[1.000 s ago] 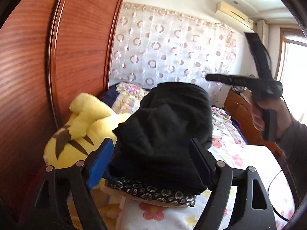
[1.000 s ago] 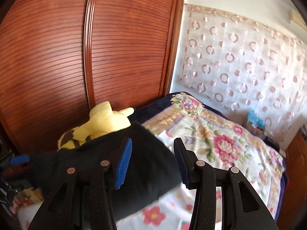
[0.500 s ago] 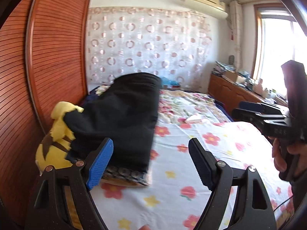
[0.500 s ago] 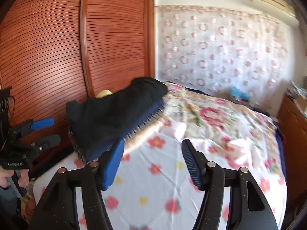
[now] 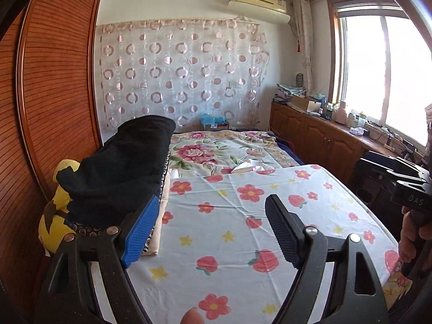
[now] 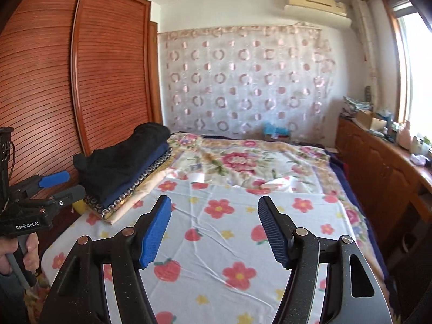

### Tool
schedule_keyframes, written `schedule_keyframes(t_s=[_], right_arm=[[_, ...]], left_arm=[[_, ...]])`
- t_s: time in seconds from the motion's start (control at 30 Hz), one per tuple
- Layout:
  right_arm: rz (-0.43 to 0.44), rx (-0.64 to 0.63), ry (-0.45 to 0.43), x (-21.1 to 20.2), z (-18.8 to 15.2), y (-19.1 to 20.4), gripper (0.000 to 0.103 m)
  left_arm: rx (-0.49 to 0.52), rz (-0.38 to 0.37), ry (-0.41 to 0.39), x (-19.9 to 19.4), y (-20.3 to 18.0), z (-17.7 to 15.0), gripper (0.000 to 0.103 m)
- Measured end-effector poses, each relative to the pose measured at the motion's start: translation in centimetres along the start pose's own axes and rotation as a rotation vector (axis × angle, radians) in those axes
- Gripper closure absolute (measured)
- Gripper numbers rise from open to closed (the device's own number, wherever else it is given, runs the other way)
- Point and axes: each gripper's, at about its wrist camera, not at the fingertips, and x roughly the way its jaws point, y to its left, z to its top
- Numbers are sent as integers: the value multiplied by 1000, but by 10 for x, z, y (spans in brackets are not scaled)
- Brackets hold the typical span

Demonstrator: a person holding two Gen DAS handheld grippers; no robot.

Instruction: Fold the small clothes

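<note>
Both sets of jaws stand wide apart w/ nothing between them. Left gripper (image 5: 210, 232) hangs over the near end of the bed, its blue pad just beside the pile; right gripper (image 6: 214, 230) hovers over the bare middle of the white sheet printed with red flowers and strawberries (image 6: 224, 243), holding nothing either.

Out from there, at approx 10 o'clock from the right gripper, sits the stack of folded small clothes (image 6: 127, 172): black knit piece on top, navy piece under it, then a dark ring-patterned one, then a peach/cream one at the bottom. Stack lies on the sheet's left edge, hard by the reddish slatted wooden wardrobe (image 6: 81, 81). In the left view the same stack is at about 10–11 o'clock, and a yellow plush toy with brown markings (image 5: 54, 216) pokes out beyond it, touching or nearly so – can't tell.

Progress, as I judge it: black piece looks folded and set on the pile, so that item is done. No loose garment shows on the sheet or on the big floral quilt (image 6: 243, 162) further back. So either the batch is finished or the next piece lies out of view; can't say which.
</note>
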Motion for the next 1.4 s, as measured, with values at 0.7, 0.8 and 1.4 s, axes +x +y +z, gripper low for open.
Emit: schedule_keyframes(t_s=[0.7,0.8,1.4], right_arm=[[-70,71,-88,-58,-39,25,16],[-75,73,-86,-65,-44,28,16],[-74,75,-78,-71,-39,12,16]], left_arm=[[6,34,-57,-28,-26,19,22],[6,35,-56,-28,-26,18,22],[10,42,-66,-29,-25,11,22]])
